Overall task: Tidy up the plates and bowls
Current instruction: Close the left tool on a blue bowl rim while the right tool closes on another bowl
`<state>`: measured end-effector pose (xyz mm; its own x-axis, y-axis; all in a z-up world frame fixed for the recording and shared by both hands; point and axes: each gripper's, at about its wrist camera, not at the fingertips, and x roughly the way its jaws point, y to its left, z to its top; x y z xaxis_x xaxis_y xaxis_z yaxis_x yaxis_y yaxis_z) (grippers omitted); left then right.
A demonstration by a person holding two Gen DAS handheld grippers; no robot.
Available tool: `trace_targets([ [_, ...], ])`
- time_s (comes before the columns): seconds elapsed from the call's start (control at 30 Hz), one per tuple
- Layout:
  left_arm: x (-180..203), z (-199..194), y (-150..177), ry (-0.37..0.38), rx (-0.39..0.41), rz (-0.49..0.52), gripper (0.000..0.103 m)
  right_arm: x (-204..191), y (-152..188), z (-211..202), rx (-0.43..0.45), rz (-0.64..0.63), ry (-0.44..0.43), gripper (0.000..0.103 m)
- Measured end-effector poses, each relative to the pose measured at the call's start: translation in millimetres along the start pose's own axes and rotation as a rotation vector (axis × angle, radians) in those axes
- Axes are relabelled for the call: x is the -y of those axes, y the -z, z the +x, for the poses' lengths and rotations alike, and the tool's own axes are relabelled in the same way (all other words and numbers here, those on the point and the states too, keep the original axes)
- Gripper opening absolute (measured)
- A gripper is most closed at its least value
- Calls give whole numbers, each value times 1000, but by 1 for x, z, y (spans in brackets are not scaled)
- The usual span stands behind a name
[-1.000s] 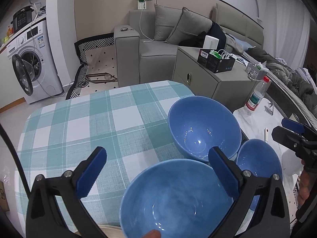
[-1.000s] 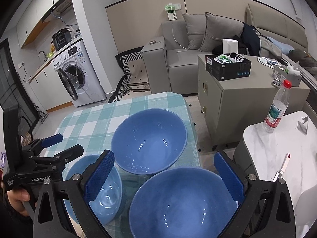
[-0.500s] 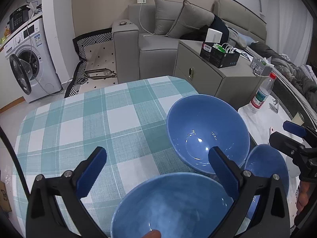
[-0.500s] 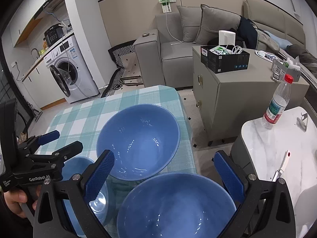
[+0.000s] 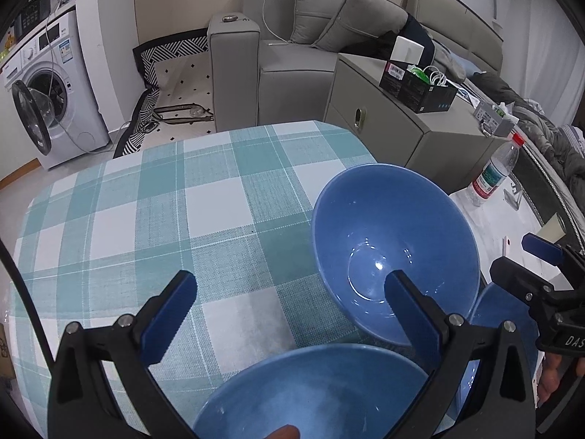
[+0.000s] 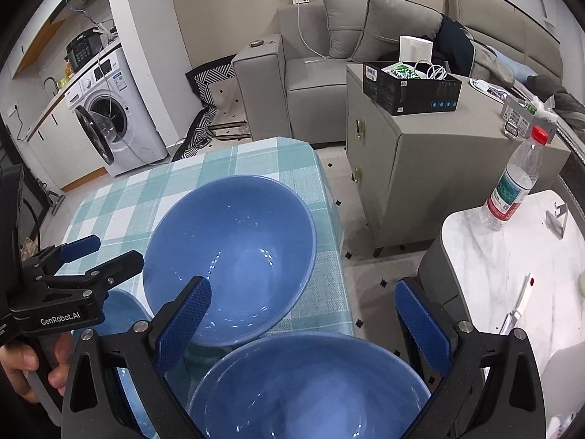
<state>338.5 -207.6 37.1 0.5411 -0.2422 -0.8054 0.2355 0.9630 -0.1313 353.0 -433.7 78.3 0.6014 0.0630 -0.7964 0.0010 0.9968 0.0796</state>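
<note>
From the left wrist view, the left tongs (image 5: 289, 292) stand spread wide and grip nothing; a large blue bowl (image 5: 395, 245) sits on the counter (image 5: 153, 212) near its right edge, a nearer bowl (image 5: 310, 395) lies low in the frame under the tongs, and a third bowl (image 5: 493, 314) shows only as a sliver past the right finger; whether the nearer bowl rests on anything cannot be told; no plates are in sight, and no bowl is nested in another, so the sorting looks barely begun; the counter wears a teal and white check cloth, otherwise bare; beyond it stand a washing machine (image 5: 44, 91), a grey sofa (image 5: 292, 44) and a grey cabinet (image 5: 398, 117).

From the right wrist view, the right tongs (image 6: 303, 322) are likewise spread and hold nothing; the large blue bowl (image 6: 234, 252) sits by the counter's (image 6: 234, 157) far right corner, a bowl at the bottom (image 6: 310, 391) lies beneath the fingers, and a small bowl at the left (image 6: 124, 311) is half hidden behind the left tongs (image 6: 98, 252); stacking all three seems left to do; a water bottle (image 6: 515, 183) stands on a white marble side table (image 6: 493, 256).
</note>
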Motion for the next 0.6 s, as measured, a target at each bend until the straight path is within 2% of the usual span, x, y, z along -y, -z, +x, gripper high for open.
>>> trace_targets([
  [0.3, 1, 15, -3, 13, -28, -14, 102, 5, -4, 19, -29, 16, 3, 101],
  [0.43, 5, 19, -3, 30, -43, 1, 98, 6, -3, 27, -52, 15, -10, 83],
  [0.47, 6, 20, -3, 37, -42, 3, 97, 6, -2, 28, -55, 16, -12, 82],
  [0.6, 10, 22, -2, 71, -58, 13, 84, 5, -1, 34, -67, 2, -14, 71],
])
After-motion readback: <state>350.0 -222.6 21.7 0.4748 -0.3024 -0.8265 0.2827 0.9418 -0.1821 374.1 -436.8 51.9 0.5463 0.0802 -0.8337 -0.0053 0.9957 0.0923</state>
